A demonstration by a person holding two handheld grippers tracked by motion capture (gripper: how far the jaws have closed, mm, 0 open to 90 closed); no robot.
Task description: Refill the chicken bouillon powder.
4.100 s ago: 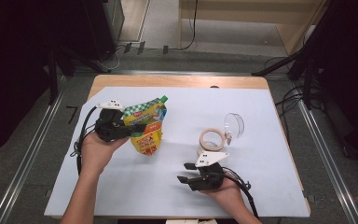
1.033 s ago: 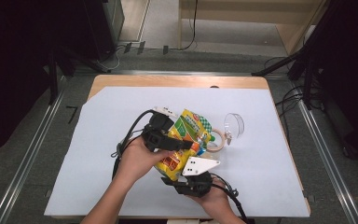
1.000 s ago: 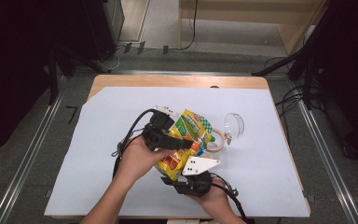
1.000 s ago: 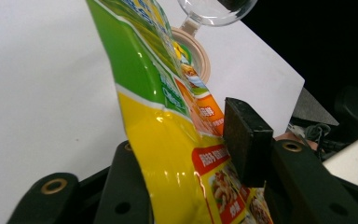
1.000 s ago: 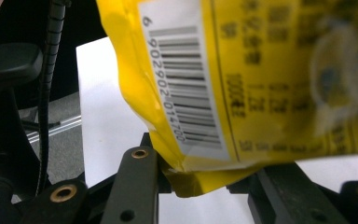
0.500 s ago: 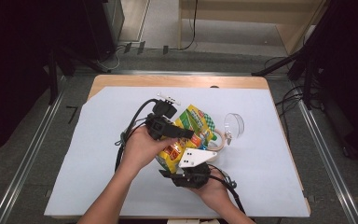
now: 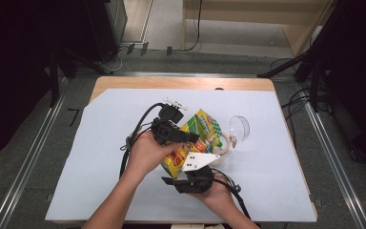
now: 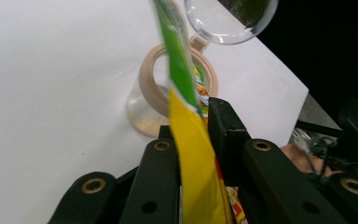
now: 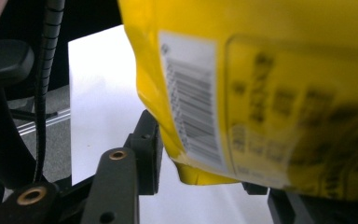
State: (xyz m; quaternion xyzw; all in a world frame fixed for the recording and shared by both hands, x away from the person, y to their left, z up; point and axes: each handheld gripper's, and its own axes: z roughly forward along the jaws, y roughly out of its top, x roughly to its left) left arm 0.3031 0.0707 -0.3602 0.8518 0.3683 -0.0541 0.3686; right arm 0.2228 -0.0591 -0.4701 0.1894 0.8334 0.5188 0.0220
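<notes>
So the left gripper (image 7: 190,138) is pinching the bag (image 7: 198,143) right on its edge. In the left gripper view the jaws have just been closing and now sit pressed on the thin yellow-and-green seam (image 8: 189,154) standing upright between them. The right gripper (image 7: 193,174) is just below the bag, jaws spread and just been opening wider. In the right gripper view the bag's bottom corner (image 9: 200,177) hangs between the jaws, clear of the one pad I can see; the other side is hidden behind the bag, so it doesn't look like a grip.

The bag is held up off the white sheet (image 7: 100,157), near its middle, tilted, top end toward the jar (image 7: 221,143). It's a glossy yellow pouch with green and red print, a checkered patch near the top and a barcode panel on the back.

The jar stands just beyond the bag, nearly touching it, clear with a tan rim and a round clear lid (image 7: 239,127) flipped back on its far side. Left of the bag the sheet is wide open all the way to its edge; right of the jar there's a fair strip of room too.
</notes>
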